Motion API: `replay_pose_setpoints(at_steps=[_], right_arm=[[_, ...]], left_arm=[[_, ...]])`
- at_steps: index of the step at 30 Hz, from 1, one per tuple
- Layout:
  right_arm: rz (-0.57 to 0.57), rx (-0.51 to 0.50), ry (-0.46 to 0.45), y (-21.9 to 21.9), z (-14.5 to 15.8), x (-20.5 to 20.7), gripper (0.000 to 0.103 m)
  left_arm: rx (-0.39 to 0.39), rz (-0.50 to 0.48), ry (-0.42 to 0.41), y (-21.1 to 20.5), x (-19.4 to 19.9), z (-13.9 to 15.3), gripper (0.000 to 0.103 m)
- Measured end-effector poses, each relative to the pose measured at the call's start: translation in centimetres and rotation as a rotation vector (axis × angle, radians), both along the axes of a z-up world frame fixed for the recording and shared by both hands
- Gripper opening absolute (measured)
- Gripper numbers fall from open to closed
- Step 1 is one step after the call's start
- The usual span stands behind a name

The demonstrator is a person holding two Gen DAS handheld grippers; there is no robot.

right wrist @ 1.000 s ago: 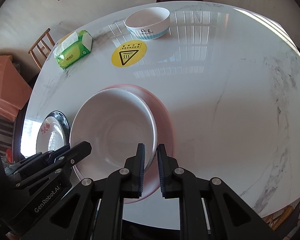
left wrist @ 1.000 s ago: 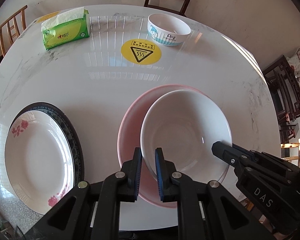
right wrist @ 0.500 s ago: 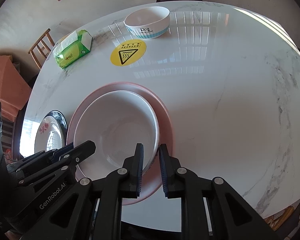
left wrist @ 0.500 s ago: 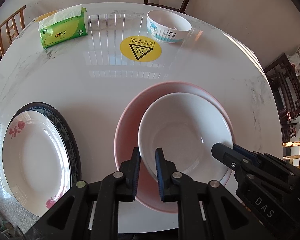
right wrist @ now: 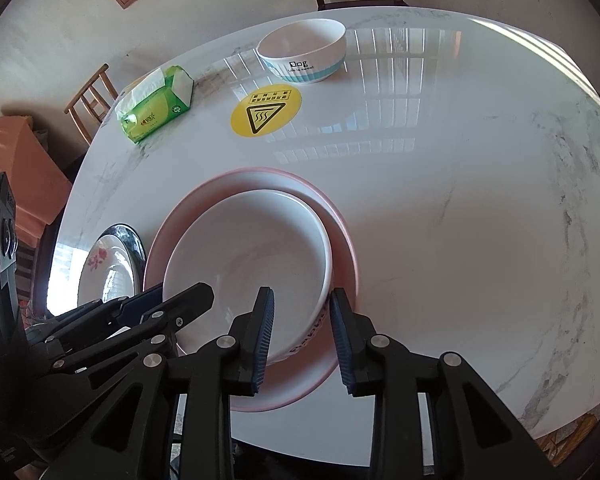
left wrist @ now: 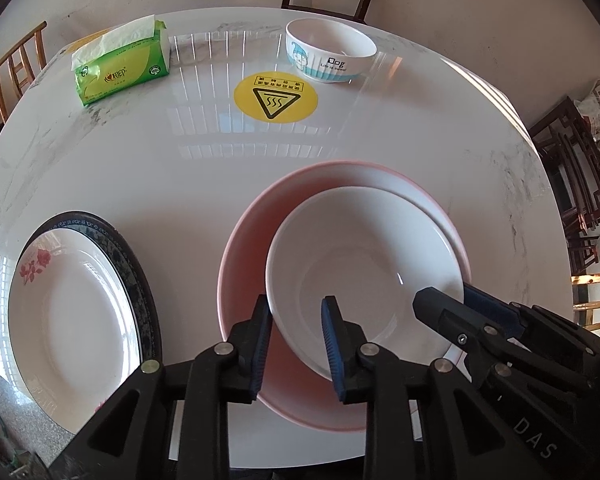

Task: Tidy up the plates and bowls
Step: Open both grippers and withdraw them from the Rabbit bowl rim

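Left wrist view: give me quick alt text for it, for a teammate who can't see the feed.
The left gripper stands open astride the near rim of a white bowl nested in a pink bowl, its jaws having just been opening. The right gripper straddles the bowl's right rim. Left sits a floral plate; far back, a tissue pack and small bowl.

I see a plain white bowl (left wrist: 364, 264) nested upright inside a wider pink bowl (left wrist: 244, 272) near the front edge of the round marble table (left wrist: 140, 168). Left of the pink bowl, 1 white plate with red flowers (left wrist: 68, 312) lies stacked on a dark-rimmed plate (left wrist: 136, 280). Beyond the pink bowl, at the far edge, stands 1 small white bowl (left wrist: 330, 50) with blue stripes, marked "Dog".
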State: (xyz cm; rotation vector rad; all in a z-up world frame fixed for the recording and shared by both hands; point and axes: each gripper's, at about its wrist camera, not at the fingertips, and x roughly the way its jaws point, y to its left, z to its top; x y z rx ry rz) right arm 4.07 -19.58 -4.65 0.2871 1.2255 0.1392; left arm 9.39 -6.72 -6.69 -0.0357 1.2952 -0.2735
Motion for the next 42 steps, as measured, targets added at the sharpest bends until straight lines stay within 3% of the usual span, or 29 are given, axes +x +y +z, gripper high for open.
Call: replay_pose_setpoints(at_steps=[7, 21, 27, 33, 42], right_arm=[[0.001, 0.01, -0.013, -0.1, 0.2, -0.1, 0.032], [0.021, 0.029, -0.034, -0.5, 0.8, -0.6, 0.034], [0.035, 0.02, -0.059, -0.7, 1.8, -1.0, 0.042], [0.043, 0.021, -0.081, -1.1, 2.6, -1.3, 0.042], [0.028, 0.028, -0.094, -1.8, 3.2, -0.8, 0.042]], left_arm=[[-0.012, 0.001, -0.025, 0.3, 0.0, 0.6, 0.032], [-0.026, -0.021, -0.08, 0.8, -0.5, 1.8, 0.032], [-0.028, -0.033, -0.118, 1.0, -0.8, 2.5, 0.032], [-0.049, -0.062, -0.158, 1.4, -1.1, 3.3, 0.032], [0.003, -0.031, -0.213, 2.4, -0.7, 4.3, 0.036]])
